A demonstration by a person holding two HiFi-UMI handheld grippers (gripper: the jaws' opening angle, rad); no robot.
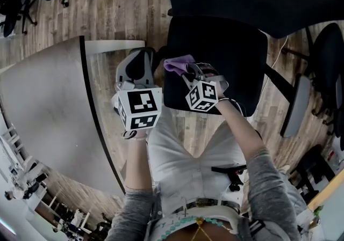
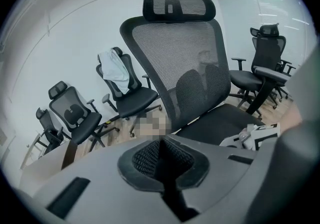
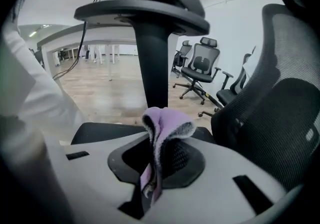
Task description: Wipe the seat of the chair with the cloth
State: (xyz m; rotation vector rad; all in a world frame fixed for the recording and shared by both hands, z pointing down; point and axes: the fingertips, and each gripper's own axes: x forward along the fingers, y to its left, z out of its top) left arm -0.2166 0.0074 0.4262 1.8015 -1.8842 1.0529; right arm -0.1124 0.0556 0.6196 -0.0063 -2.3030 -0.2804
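Right gripper (image 3: 151, 170) is pinching the cloth (image 3: 167, 120) at the near edge of the seat (image 1: 226, 57), so the seat stretches out ahead of it. Left gripper (image 2: 161, 154) is pressed together on nothing, just beside the seat.

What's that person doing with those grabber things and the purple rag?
A person holds a gripper in each hand in front of a black office chair. The right gripper is shut on a purple cloth and holds it over the front edge of the chair seat. The left gripper is shut with nothing in it, just off the seat's side. I can't tell if the cloth touches the seat.
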